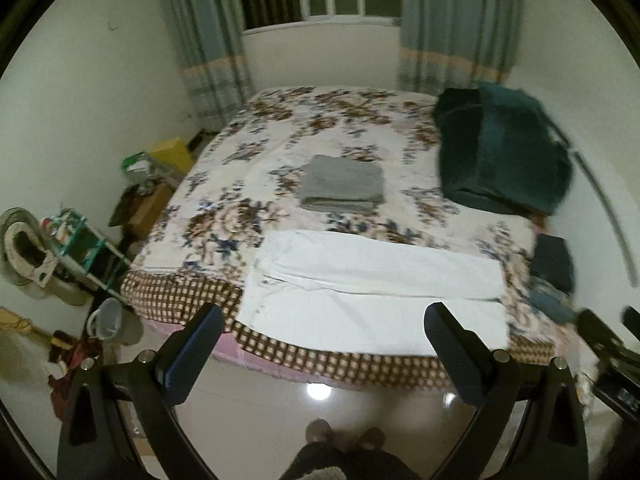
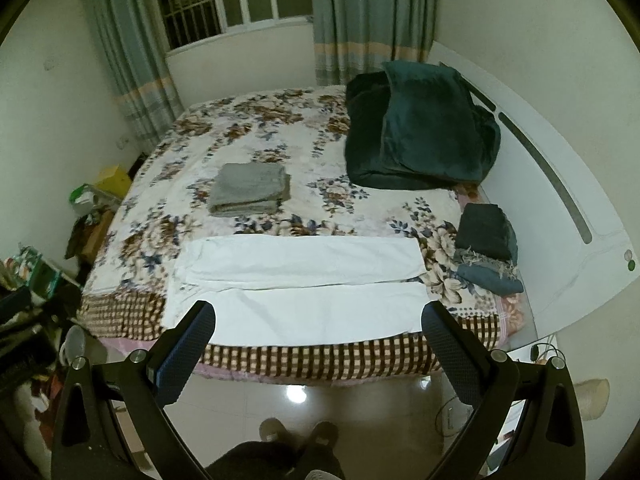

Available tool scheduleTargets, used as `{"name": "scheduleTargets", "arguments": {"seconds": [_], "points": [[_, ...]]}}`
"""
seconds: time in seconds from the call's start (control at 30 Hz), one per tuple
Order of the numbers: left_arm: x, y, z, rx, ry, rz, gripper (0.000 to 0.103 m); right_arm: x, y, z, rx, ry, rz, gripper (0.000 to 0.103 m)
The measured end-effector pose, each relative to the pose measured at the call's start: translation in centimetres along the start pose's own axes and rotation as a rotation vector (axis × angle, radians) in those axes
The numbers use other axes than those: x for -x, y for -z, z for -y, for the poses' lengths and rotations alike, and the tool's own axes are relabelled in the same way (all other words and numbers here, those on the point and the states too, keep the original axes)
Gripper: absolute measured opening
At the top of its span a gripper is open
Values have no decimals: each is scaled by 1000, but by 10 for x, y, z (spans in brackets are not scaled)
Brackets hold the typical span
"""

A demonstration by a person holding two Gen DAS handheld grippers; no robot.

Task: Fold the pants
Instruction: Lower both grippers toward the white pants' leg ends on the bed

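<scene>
The long white cotton pants [image 2: 300,284] are spread flat along the near edge of the floral-covered bed [image 2: 256,128]. The folded grey cloth stack [image 2: 250,190] is set behind them, the bulky dark-green blanket [image 2: 424,136] far right, the folded dark-blue clothes [image 2: 486,248] just right.

Black forked left tongs [image 1: 324,320] and right tongs [image 2: 319,318], alike; dark blue ribbed pads [image 2: 184,354] inside each finger; round silver screws [image 2: 137,356] at pivots; grey-brown shoes [image 2: 298,432] below.
</scene>
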State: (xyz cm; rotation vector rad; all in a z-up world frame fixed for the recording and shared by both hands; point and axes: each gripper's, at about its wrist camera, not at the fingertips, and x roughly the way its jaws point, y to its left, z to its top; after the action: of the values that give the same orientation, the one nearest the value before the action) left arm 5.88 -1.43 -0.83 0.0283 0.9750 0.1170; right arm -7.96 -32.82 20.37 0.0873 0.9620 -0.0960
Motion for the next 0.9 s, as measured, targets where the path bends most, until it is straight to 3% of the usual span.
{"name": "scheduleTargets", "arguments": {"seconds": [0.2, 0.4, 0.6, 0.9], "points": [[-106, -32, 14, 12, -78, -83, 103, -114, -35, 16, -33, 56, -65, 103], [-249, -65, 35, 27, -104, -232, 103, -262, -81, 42, -133, 107, -166, 103], [-424, -95, 55, 48, -122, -439, 103, -437, -117, 81, -293, 164, -290, 103], [-640, -100, 46, 219, -179, -696, 103, -695, -95, 169, -685, 200, -525, 103]]}}
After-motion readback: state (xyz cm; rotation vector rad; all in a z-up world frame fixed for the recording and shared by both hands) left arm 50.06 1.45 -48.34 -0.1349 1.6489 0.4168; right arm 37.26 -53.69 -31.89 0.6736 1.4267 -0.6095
